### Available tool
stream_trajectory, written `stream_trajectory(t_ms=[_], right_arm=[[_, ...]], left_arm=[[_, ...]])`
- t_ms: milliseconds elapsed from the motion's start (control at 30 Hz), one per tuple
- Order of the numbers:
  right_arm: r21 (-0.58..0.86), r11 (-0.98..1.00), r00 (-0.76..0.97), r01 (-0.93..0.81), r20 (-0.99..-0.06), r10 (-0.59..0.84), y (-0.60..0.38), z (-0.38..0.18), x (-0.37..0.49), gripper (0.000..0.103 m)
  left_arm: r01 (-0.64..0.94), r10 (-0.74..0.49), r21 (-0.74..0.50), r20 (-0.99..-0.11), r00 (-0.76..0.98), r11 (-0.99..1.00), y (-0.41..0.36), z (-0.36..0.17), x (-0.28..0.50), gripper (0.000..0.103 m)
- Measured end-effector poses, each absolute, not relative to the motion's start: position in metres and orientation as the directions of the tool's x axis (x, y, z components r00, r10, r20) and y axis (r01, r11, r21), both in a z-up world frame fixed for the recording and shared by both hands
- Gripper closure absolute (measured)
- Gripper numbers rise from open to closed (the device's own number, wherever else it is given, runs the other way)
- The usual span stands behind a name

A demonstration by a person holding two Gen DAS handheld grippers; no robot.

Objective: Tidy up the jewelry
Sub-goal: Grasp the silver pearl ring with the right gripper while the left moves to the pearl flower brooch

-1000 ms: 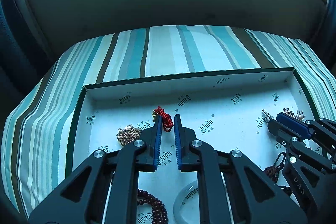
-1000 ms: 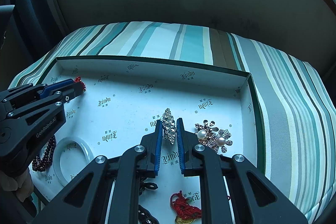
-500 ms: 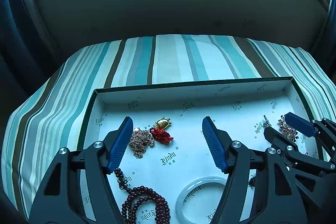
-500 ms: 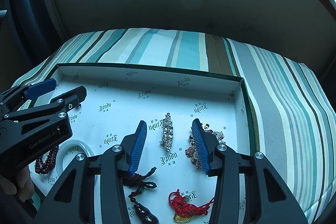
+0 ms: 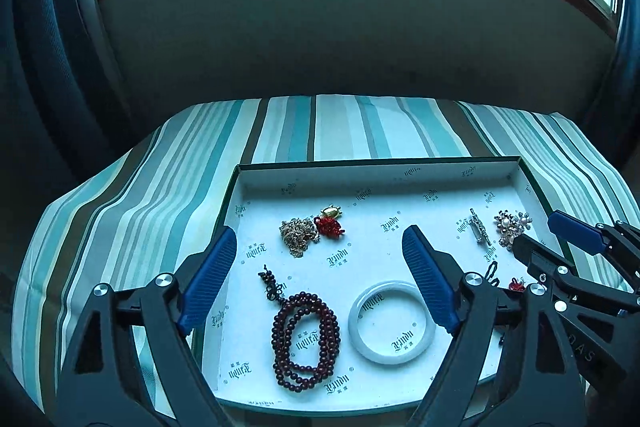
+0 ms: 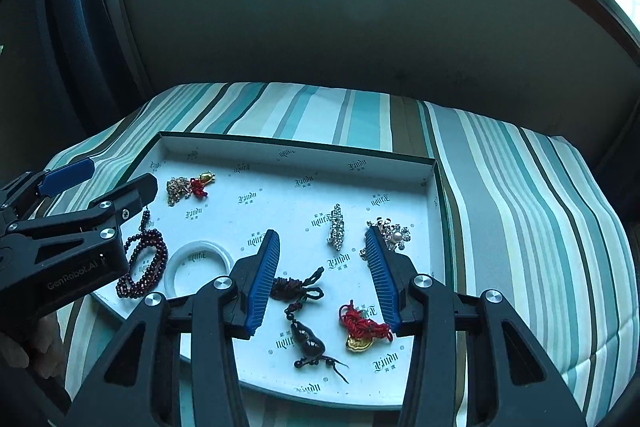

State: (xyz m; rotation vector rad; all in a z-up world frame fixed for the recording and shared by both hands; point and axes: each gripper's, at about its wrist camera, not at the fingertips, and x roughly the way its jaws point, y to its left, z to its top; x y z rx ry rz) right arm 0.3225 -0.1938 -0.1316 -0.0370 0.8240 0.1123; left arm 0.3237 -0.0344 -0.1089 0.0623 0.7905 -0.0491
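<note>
A shallow white tray (image 5: 376,174) with dark green rim sits on a striped cloth (image 5: 160,195) and holds all the jewelry.

In the left wrist view, at the tray's 10 o'clock lie a gold chain (image 5: 298,233) and, touching it, a red knot with gold turtle (image 5: 330,221). At 7 o'clock is a coil of dark red beads (image 5: 306,337); just beside it, toward 5 o'clock, a white bangle (image 5: 390,321). At 2 o'clock lie a crystal bar clip (image 5: 479,227) and a pearl flower brooch (image 5: 510,225), near each other but apart.

In the right wrist view, a dark cord with gourd pendant (image 6: 306,319) and a red knot with gold charm (image 6: 362,327) lie at the tray's 5 to 6 o'clock.

The left gripper (image 5: 320,283) hangs above the tray, jaws wide and opening further, nothing between them. The right gripper (image 6: 322,277) has its jaws parted and grips nothing.

A second ago both jaws were closed: the left on the turtle knot, the right on the crystal clip. Both pieces now lie free on the tray floor, and both grippers have pulled up and back, so more of the tray shows.
</note>
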Motion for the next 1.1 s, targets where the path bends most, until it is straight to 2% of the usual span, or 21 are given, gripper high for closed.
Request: stream_trajectory(t_ms=[300,667,1100], right_arm=[[0.023,0.992,0.652,-0.121,-0.752,0.097,-0.191,-0.131,0.268,0.057],[0.021,0.99,0.594,-0.139,-0.798,0.1,-0.184,-0.155,0.214,0.058],[0.044,0.978,0.535,-0.205,-0.831,0.15,-0.148,-0.176,0.2,0.059]], left_arm=[[0.063,-0.024,0.031,-0.694,0.72,0.998,-0.022,-0.097,0.269,0.017],[0.053,0.053,0.125,-0.72,0.691,0.991,-0.006,-0.12,0.217,0.017],[-0.01,0.15,0.188,-0.748,0.647,0.982,0.029,-0.143,0.187,0.017]])
